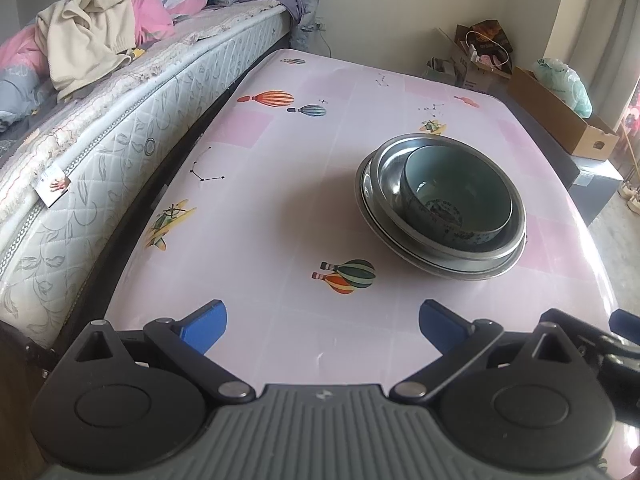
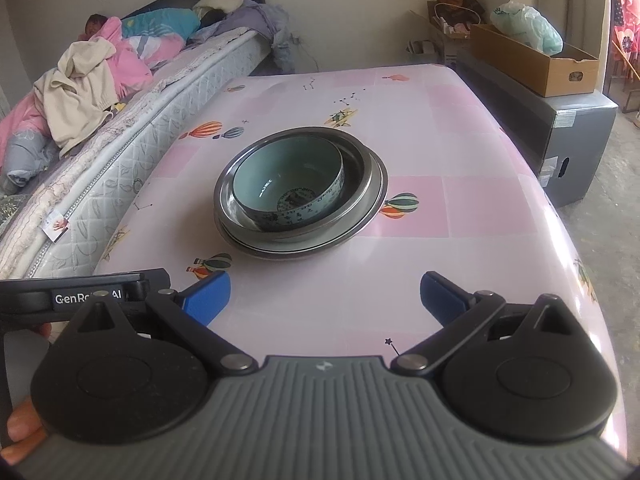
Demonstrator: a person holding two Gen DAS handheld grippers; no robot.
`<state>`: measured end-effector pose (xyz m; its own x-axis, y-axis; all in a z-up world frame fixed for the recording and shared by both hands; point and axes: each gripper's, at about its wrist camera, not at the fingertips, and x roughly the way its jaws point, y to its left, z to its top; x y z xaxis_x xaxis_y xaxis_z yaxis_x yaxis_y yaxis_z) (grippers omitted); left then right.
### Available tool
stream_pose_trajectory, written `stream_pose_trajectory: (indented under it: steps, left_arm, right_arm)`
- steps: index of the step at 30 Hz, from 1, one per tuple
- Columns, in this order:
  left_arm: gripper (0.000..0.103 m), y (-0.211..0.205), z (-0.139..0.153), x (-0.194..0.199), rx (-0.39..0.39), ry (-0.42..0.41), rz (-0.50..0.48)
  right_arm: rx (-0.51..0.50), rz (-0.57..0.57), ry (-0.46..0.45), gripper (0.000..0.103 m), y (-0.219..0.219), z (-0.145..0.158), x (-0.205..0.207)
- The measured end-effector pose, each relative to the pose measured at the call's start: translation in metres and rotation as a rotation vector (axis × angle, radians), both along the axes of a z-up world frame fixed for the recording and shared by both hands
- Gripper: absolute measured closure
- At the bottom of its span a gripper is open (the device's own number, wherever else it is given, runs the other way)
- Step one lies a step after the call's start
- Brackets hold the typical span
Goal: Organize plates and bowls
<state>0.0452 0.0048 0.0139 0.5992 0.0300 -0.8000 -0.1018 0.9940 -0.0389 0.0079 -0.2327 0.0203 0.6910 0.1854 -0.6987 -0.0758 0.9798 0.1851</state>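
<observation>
Left wrist view: the left gripper [image 1: 322, 326], its two blue-padded fingers spread wide apart and holding nothing, hovers low over a pink plastic tablecloth printed with hot-air balloons [image 1: 280, 184]. Ahead and slightly to its right sits a stack: a pale green ceramic bowl with a dark pattern inside [image 1: 456, 196] nested in a round steel dish [image 1: 390, 168], which rests on a wider steel plate [image 1: 362, 196]. Bare cloth lies between the fingers and the stack; nothing stands in the way. To the gripper's left, just beside the table edge, runs a quilted white mattress [image 1: 120, 136] heaped with pink and cream bedding [image 1: 96, 28]. Far ahead on the right are open cardboard boxes [image 1: 560, 116] and a pale green plastic bag [image 1: 564, 82].

Right wrist view: the right gripper [image 2: 325, 298], fingers likewise wide apart and empty, faces the same stack, now ahead and slightly left. Part of the left gripper's black body, lettered in white, shows at the left edge, with fingertips [image 2: 24, 426] of a person's hand below it. A dark grey cabinet [image 2: 576, 148] carrying a cardboard box stands off to the right.
</observation>
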Motion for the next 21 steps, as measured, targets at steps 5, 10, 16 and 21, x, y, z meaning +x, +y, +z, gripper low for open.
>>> stream_pose_trajectory:
  steps: [5, 10, 16, 21]
  left_arm:
    - [0.000, -0.001, 0.000, 0.000, 0.003, 0.003, 0.000]
    - [0.000, -0.002, -0.001, 0.001, 0.008, 0.001, 0.001]
    - [0.000, 0.000, 0.002, 0.001, 0.009, 0.000, 0.010]
    - [0.000, 0.001, 0.003, 0.000, 0.010, -0.002, 0.014]
  right_arm:
    - [-0.006, -0.002, 0.007, 0.001, 0.002, -0.001, 0.004]
    - [-0.017, -0.007, 0.012, 0.001, 0.002, -0.003, 0.008]
    - [-0.012, -0.005, 0.031, 0.001, 0.003, -0.005, 0.013]
    - [-0.013, 0.001, 0.037, 0.001, 0.004, -0.007, 0.014]
